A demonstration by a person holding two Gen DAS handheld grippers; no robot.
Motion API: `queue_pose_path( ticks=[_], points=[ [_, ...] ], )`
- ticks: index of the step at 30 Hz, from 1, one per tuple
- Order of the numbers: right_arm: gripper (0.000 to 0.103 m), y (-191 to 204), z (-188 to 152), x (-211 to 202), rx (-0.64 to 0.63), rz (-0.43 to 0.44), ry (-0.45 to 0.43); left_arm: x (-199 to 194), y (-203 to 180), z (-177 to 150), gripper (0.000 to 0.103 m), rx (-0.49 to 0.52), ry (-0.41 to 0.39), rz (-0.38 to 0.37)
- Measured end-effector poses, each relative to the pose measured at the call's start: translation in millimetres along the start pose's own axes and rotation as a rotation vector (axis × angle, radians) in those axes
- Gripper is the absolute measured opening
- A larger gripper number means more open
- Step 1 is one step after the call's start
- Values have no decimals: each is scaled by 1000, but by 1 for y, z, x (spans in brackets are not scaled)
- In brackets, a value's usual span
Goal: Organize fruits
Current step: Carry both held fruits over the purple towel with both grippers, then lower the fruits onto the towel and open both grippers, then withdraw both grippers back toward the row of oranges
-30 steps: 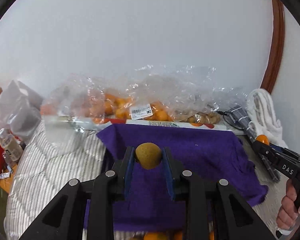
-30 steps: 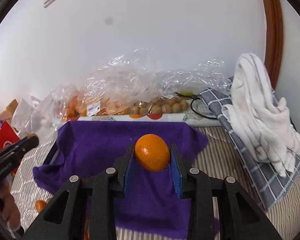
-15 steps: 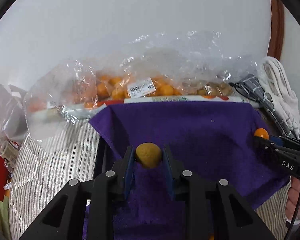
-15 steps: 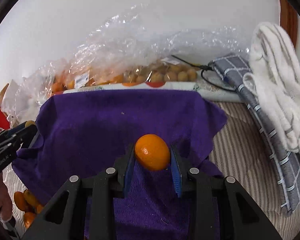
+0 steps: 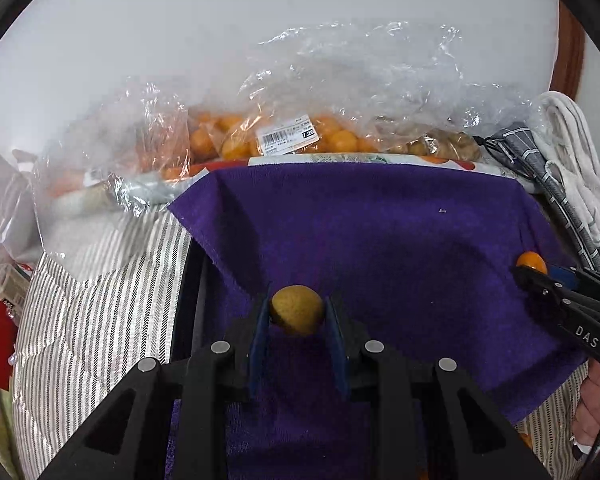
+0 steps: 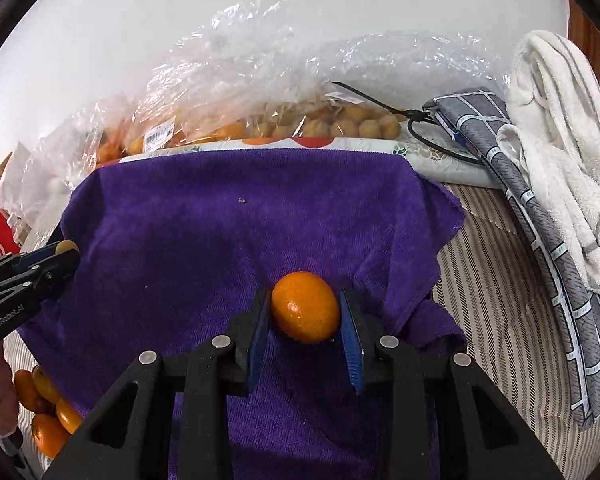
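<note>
My left gripper [image 5: 297, 312] is shut on a small brownish-yellow fruit [image 5: 296, 309] and holds it over the near left part of a purple towel [image 5: 380, 232]. My right gripper [image 6: 305, 312] is shut on an orange kumquat [image 6: 305, 306] over the near right part of the same towel [image 6: 220, 232]. The right gripper also shows in the left wrist view [image 5: 532, 266] at the towel's right edge. The left gripper shows in the right wrist view [image 6: 66, 250] at the towel's left edge.
Clear plastic bags of orange fruit [image 5: 228, 140] and brown fruit [image 6: 360, 124] lie behind the towel against the wall. Loose kumquats [image 6: 48, 412] lie at the near left. A grey checked cloth [image 6: 540, 216] and white towel [image 6: 572, 128] lie on the right. A striped sheet [image 5: 92, 312] covers the surface.
Both grippers have moved forward and tipped down over the purple towel, each still holding its fruit. The towel and the bags now look closer and larger.
</note>
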State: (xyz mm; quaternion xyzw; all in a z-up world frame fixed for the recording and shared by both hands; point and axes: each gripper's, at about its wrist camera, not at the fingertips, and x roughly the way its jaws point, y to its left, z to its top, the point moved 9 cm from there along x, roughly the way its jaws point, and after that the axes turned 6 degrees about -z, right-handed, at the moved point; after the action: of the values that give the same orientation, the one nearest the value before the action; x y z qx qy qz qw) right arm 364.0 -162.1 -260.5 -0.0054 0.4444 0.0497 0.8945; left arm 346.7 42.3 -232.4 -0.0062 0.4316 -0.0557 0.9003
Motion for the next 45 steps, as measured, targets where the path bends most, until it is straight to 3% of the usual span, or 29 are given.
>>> queue_pose_path(
  ticks=[4,16,18,21,26,29,31,34,39,43,45],
  points=[
    [37,-1,1,-1,17,19,1,0,-1,-1,27,3,3,-2],
    [72,-3,9,-16,21,-5,-46,-4,-7,1,28,-1,-18,-29],
    [72,-4,10,-20,27,-5,-54,-9,-6,3,30,-9,-38,-33],
    [72,0,9,-29,62,70,-54,-19,-2,7,39,-27,-83,-27],
    [69,5,11,-46,54,83,-89,-41,-2,15,39,-45,-160,-28],
    [69,5,19,-60,58,88,-159,-54,-1,16,39,-66,-184,-23],
    [66,0,19,-63,63,39,-144,-64,0,8,39,-84,-176,-42],
    [66,1,10,-75,76,62,-92,-79,0,-7,39,-74,-170,-70],
    [66,11,-19,-103,17,36,-103,-98,9,-33,39,-92,-156,-110],
    [49,26,-49,-114,-18,44,-97,-114,19,-62,44,-88,-151,-113],
    [45,34,-62,-113,-30,60,-72,-118,24,-73,45,-86,-148,-113]
  ],
)
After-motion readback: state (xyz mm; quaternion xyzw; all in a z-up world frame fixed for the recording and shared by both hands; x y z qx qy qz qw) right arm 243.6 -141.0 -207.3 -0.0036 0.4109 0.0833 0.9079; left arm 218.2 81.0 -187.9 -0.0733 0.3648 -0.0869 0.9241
